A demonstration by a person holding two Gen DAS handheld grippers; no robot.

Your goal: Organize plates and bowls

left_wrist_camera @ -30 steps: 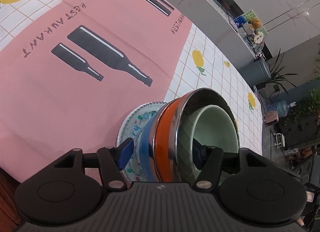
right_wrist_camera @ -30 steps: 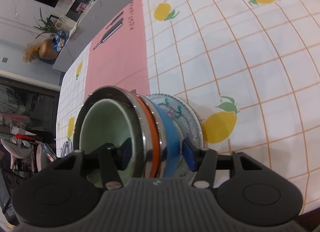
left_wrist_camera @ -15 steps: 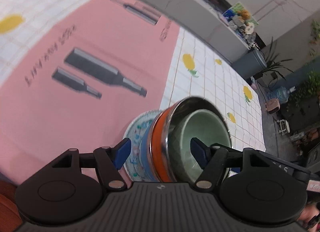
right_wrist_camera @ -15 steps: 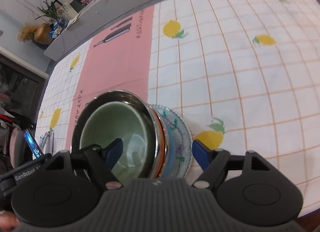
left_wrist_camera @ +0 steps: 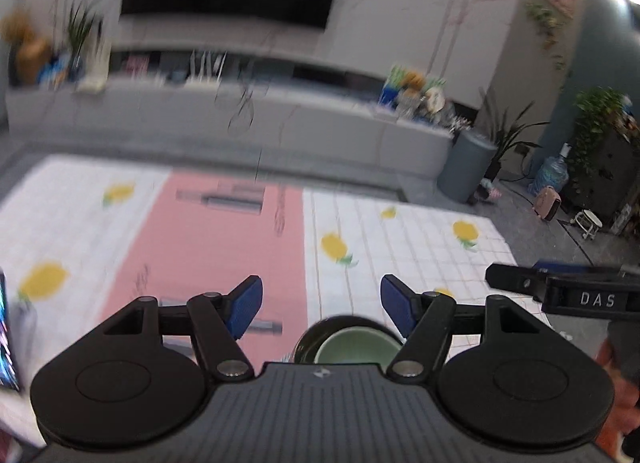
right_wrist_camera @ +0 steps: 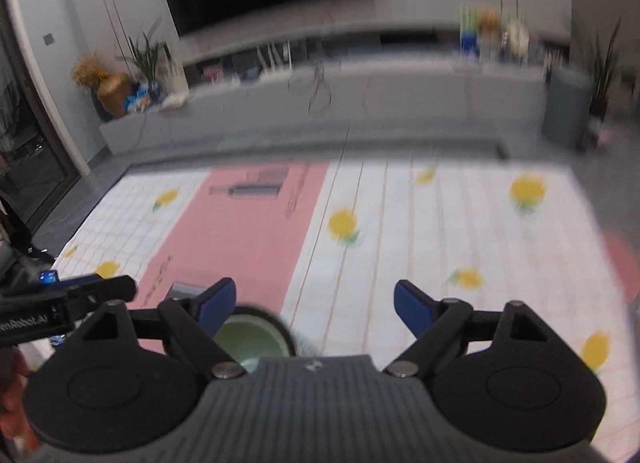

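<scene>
Both views are looking out over the tabletop [left_wrist_camera: 420, 247] with its lemon-print cloth and the pink runner [left_wrist_camera: 224, 239] down the middle, and both are blurred. In the left wrist view the left hand-held gripper [left_wrist_camera: 321, 307] is sitting at the lower centre of the frame with its blue pads standing wide apart and nothing between them. Just below that gap, at the bottom centre, the stack of bowls [left_wrist_camera: 352, 343] is peeking over the gripper body: a pale green bowl nested inside a dark-rimmed one, resting on the cloth beside the runner's edge. This view alone is showing the other tool from outside, as a black bar at the right edge. In the right wrist view the right hand-held gripper [right_wrist_camera: 315, 305] is opening its jaws, empty too, and the same stack of bowls [right_wrist_camera: 250, 337] is lying low and left of centre, partly behind the left blue pad. Only here a patterned plate edge [right_wrist_camera: 306, 343] is faintly showing to the right of the stack, and the left tool is crossing the left edge of the frame.
</scene>
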